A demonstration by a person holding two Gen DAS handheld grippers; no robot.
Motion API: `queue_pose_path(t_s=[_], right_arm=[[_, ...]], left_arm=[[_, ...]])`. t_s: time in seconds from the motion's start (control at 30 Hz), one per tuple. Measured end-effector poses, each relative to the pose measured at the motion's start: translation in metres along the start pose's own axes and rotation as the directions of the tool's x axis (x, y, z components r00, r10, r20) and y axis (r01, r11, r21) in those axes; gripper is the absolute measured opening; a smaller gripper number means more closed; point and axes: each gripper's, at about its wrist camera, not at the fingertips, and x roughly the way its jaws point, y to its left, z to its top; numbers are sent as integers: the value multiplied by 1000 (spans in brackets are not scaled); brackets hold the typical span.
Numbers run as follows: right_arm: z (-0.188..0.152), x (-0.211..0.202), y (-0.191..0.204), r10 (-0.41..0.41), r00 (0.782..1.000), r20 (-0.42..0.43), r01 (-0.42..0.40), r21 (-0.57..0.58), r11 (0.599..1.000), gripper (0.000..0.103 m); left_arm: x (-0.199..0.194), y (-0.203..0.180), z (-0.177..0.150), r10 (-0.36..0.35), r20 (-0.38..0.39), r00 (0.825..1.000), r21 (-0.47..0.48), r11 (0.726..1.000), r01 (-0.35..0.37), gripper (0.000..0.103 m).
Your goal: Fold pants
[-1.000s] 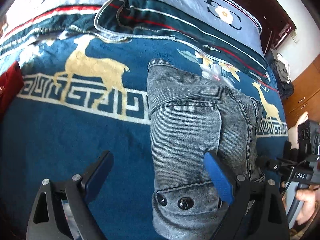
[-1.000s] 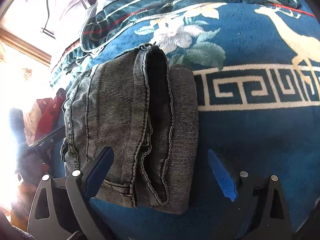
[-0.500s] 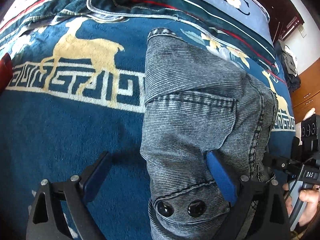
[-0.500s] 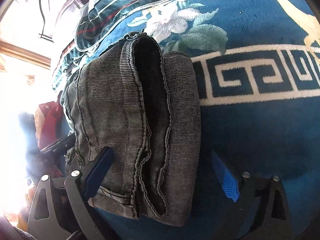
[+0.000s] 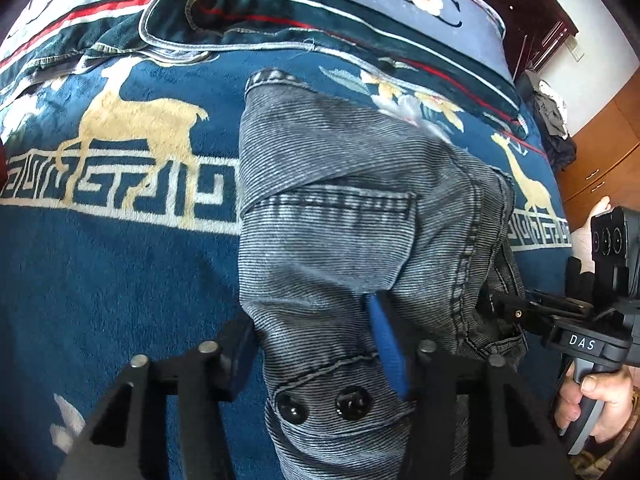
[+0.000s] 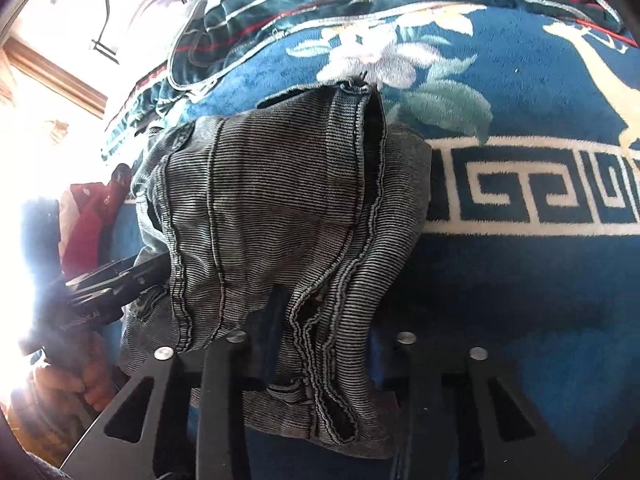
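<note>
The grey corduroy-striped denim pants (image 5: 340,240), already folded into a thick bundle, lie on the blue plush bed blanket with gold deer and key-pattern border (image 5: 120,280), filling the centre of both wrist views. The cloth looks soft but bulky and fairly heavy, its stacked layers apt to slip apart, so I judge the firm seamed edges the best hold: the buttoned waistband at lower centre and the hems opposite. In the left wrist view the left gripper (image 5: 312,354) has just been closing; its blue fingers (image 5: 386,344) now pinch the waistband fold above the two black buttons (image 5: 320,404). In the right wrist view the right gripper (image 6: 322,320) has likewise been closing, narrow on the layered hems, though its right finger seems hidden behind cloth
</note>
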Motion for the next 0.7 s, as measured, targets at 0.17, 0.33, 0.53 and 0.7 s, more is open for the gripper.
queue_pose_path(t_s=[0.17,0.33,0.53,0.7], right_arm=[[-3,-13,0,1,1000,30,-1,-14,1000,24],[-5,-21,7,4,998,61,-2,-35,999,22],[4,-35,17,11,995,96,-7,-50,999,22],[14,-52,19,18,991,133,-10,-59,998,22]], left_arm=[[-13,-12,-1,17,46,999,40,999,-19,41],[-22,-13,1,1,72,997,37,999,-3,37],[-35,-24,8,-17,111,994,60,998,11,36],[-44,-33,19,-24,139,990,84,996,12,36]])
